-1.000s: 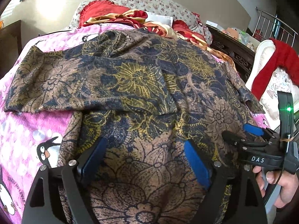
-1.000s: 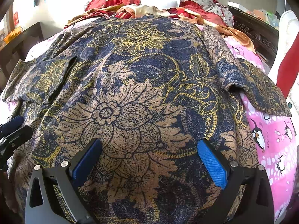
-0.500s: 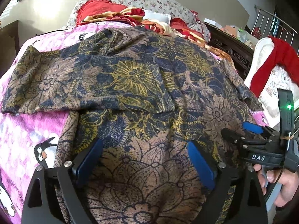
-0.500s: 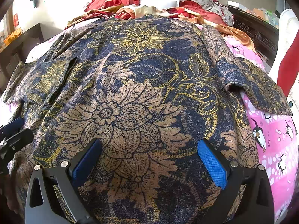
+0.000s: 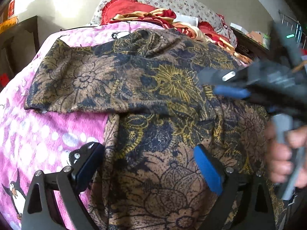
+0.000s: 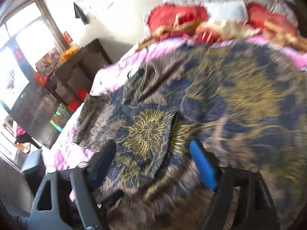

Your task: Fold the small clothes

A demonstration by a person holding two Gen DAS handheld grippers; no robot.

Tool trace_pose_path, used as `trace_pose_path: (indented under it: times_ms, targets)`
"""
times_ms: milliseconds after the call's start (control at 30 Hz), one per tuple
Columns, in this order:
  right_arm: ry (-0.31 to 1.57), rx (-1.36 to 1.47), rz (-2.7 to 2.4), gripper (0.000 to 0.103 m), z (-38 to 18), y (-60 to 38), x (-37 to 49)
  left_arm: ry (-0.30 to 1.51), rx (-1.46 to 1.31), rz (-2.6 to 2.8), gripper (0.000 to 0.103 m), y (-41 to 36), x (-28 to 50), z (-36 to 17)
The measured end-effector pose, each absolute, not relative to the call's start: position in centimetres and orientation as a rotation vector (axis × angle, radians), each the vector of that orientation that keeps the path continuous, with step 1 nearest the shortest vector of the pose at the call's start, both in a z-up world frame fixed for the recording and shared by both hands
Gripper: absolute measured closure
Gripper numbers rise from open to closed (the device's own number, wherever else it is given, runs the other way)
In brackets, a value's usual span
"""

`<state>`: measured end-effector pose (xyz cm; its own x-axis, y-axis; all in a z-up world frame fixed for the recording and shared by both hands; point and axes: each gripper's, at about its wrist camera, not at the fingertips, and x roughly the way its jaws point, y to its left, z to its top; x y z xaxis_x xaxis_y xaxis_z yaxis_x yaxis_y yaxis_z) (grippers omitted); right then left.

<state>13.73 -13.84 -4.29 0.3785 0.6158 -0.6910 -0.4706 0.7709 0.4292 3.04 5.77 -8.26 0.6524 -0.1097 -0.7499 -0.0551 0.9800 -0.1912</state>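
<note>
One flowery shirt [image 5: 153, 99] lies spread flat on the pink penguin blanket [image 5: 38, 134]
Both the left gripper [image 5: 149, 164] and right gripper [image 6: 153, 163] hang wide open above it; folding looks just begun, so next pinch a sleeve edge

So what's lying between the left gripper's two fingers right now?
In the left wrist view, the left gripper is open over the floral garment; only its fabric lies between them.
</note>
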Motion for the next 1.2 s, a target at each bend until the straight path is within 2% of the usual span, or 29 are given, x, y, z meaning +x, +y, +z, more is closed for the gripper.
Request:
trace_pose_path:
  times_ms: [100,333,467,567,667,767,967,1200]
  targets:
    - [1.012,0.177,0.719,0.033,-6.8,-12.7,15.2,0.853,-0.245,-0.038,0.006,6.4,3.1,-8.4]
    - [1.002,0.327,0.79,0.033,-7.6,-13.2,17.0,0.856,-0.252,-0.04,0.006,6.4,3.4,-8.3]
    - [1.063,0.436,0.924,0.058,-8.0,-13.6,16.4,0.857,-0.25,-0.039,0.006,6.5,3.4,-8.3]
    - [1.069,0.481,0.833,0.065,-8.7,-14.2,16.5,0.857,-0.25,-0.041,0.006,6.4,3.5,-8.3]
    - [1.051,0.431,0.836,0.068,-8.2,-13.7,16.2,0.858,-0.249,-0.041,0.005,6.4,3.4,-8.3]
    - [1.014,0.387,0.804,0.096,-7.2,-13.9,15.8,0.857,-0.251,-0.041,0.005,6.4,3.4,-8.3]
    - [0.908,0.294,0.729,0.098,-2.6,-16.8,15.7,0.861,-0.243,-0.039,0.005,6.3,3.5,-8.3]
    - [0.993,0.315,0.444,0.099,-4.0,-28.9,18.8,0.863,-0.235,-0.037,0.005,6.2,3.5,-8.4]
